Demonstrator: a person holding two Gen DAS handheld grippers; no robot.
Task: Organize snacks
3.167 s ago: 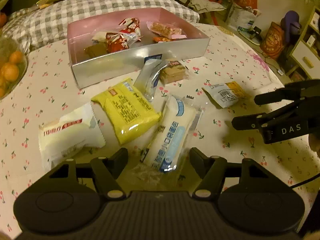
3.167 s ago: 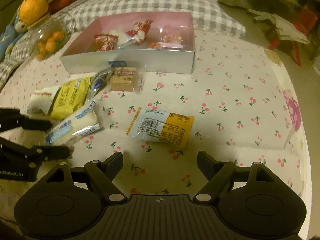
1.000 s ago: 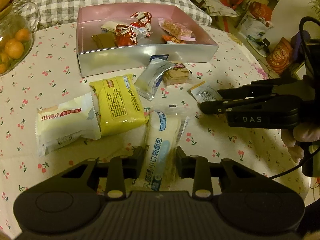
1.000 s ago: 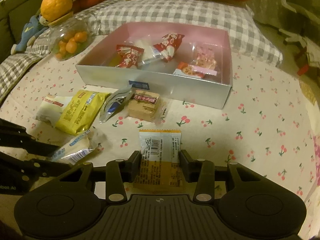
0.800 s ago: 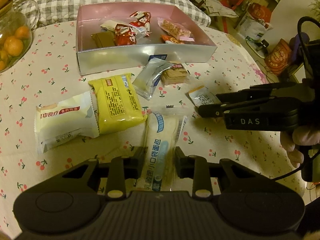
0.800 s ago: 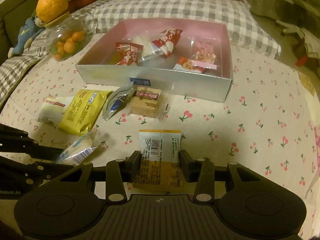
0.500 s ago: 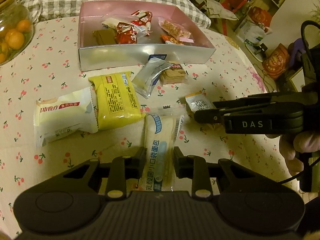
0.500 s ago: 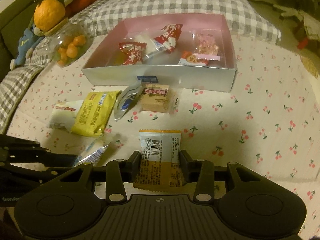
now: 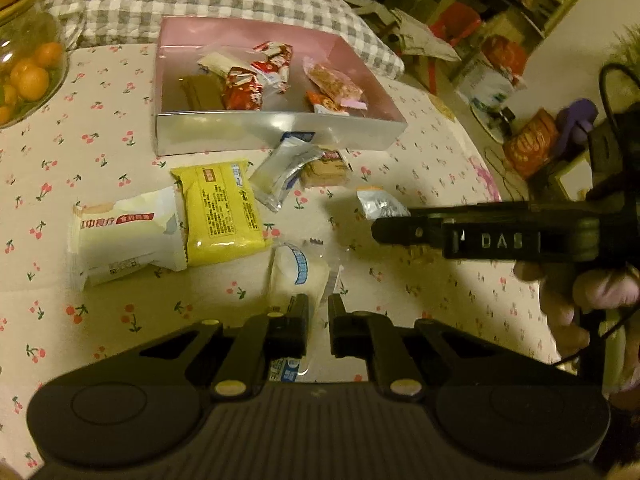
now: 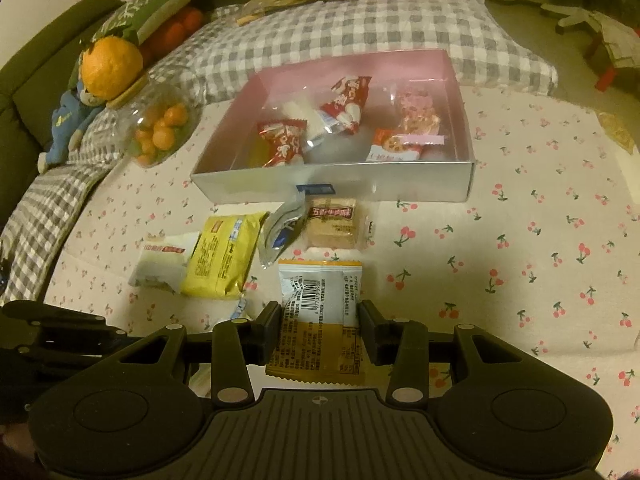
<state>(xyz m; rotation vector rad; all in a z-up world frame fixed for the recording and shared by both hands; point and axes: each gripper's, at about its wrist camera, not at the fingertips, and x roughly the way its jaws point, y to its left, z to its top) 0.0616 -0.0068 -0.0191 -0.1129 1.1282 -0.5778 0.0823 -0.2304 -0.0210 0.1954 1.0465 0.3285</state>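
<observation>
A white bread packet (image 9: 298,276) is being pinched between the nearly closed fingers of the left gripper (image 9: 318,322), its long axis running straight out toward twelve o'clock from the jaws. An orange-and-white snack packet (image 10: 318,312) is being clamped across its width by the right gripper (image 10: 320,332), with its long axis likewise pointing to twelve o'clock. Both packets appear to be being held just above the cherry-print tablecloth (image 10: 520,248), though lift cannot be confirmed. The pink-lined box (image 10: 332,190), already holding several wrapped snacks, is being faced by both tools: at twelve o'clock from the right gripper, and at about eleven o'clock from the left. The right gripper is judged to be the nearer to the box. Between it and the box front, a biscuit packet (image 10: 332,224) and a silver sachet (image 10: 282,232) are lying; a yellow packet (image 9: 218,212) and a white cake packet (image 9: 124,236) are being left at ten o'clock of the left gripper
</observation>
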